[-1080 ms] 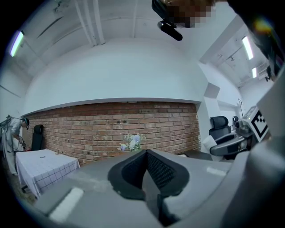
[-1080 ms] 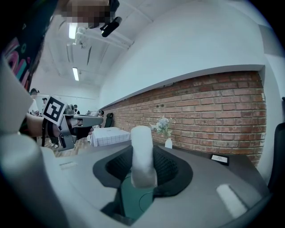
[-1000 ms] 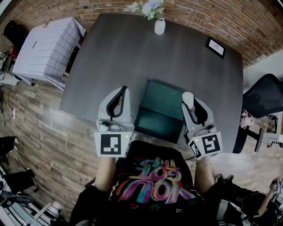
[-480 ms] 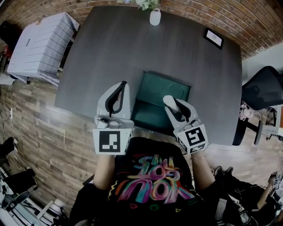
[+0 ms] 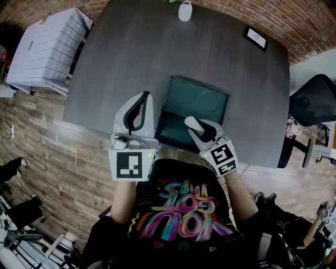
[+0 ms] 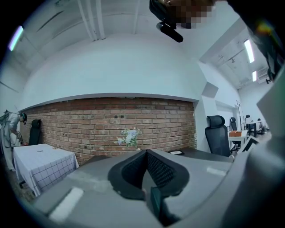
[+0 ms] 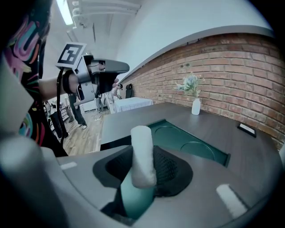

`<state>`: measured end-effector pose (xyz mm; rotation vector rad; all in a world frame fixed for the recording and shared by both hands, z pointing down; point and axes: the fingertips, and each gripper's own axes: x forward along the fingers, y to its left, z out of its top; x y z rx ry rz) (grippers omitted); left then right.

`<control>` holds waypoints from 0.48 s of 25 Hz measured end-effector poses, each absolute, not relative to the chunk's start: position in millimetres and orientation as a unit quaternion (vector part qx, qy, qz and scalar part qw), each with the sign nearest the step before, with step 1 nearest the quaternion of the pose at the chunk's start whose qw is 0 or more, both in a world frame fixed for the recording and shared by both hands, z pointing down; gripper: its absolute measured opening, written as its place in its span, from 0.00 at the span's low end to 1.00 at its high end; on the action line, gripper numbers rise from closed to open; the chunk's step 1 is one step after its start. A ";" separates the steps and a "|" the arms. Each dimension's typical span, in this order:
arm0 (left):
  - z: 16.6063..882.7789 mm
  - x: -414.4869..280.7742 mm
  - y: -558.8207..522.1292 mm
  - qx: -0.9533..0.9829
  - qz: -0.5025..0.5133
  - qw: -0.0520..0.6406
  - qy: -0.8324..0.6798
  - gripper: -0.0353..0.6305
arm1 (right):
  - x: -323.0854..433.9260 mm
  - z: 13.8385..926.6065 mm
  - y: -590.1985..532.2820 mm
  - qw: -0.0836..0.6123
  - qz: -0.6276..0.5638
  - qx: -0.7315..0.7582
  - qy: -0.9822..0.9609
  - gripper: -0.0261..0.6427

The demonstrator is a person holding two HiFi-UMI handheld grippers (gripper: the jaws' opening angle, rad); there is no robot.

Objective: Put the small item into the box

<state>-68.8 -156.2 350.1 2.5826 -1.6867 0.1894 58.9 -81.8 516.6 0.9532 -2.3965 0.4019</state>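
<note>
A small white cylinder-shaped item [image 7: 142, 153] stands upright between the jaws of my right gripper [image 7: 144, 164], which is shut on it. In the head view the right gripper [image 5: 199, 128] hangs tilted downward over the near right part of the open dark green box [image 5: 210, 113], with the white item [image 5: 192, 124] at its tip. The box [image 7: 202, 149] has two round recesses in its far half. My left gripper [image 5: 142, 97] is held level just left of the box, its jaws [image 6: 146, 153] together with nothing between them.
The box lies on a dark grey table [image 5: 157, 47]. A white vase with flowers [image 5: 185, 10] and a small framed card [image 5: 256, 37] stand at its far side. A cloth-covered table [image 5: 44, 50] is at the left, a black office chair [image 5: 312, 105] at the right.
My right gripper has come down and leftward with the white item, from the box's right edge to over its near part. The left gripper has stayed where it was.
</note>
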 end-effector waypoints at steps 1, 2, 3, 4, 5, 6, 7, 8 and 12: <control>350.8 -69.5 -155.6 0.835 0.060 0.028 -0.546 0.06 | 56.8 520.6 -80.0 0.267 0.153 0.347 -0.886 0.25; 351.1 -70.3 -154.8 0.834 0.059 0.030 -0.547 0.06 | 54.9 524.8 -78.0 0.271 0.158 0.342 -0.886 0.25; 351.5 -71.1 -153.9 0.834 0.059 0.030 -0.548 0.06 | 53.4 529.1 -76.3 0.275 0.162 0.337 -0.886 0.25; 352.0 -71.9 -153.1 0.834 0.060 0.031 -0.548 0.06 | 52.0 533.0 -74.9 0.279 0.166 0.332 -0.886 0.25; 352.2 -72.6 -152.7 0.833 0.061 0.030 -0.548 0.06 | 50.6 536.5 -73.7 0.284 0.169 0.327 -0.885 0.25; 351.9 -73.1 -152.5 0.834 0.061 0.028 -0.548 0.06 | 49.4 539.9 -72.6 0.288 0.172 0.322 -0.885 0.25; 351.8 -73.6 -152.4 0.833 0.061 0.029 -0.549 0.06 | 48.4 543.5 -71.4 0.292 0.176 0.318 -0.885 0.25; 352.1 -74.1 -152.2 0.833 0.061 0.030 -0.550 0.06 | 47.1 546.7 -70.0 0.297 0.179 0.313 -0.884 0.25; 351.8 -76.3 -153.4 0.831 0.057 0.030 -0.552 0.06 | 39.8 557.8 -65.5 0.310 0.187 0.295 -0.884 0.25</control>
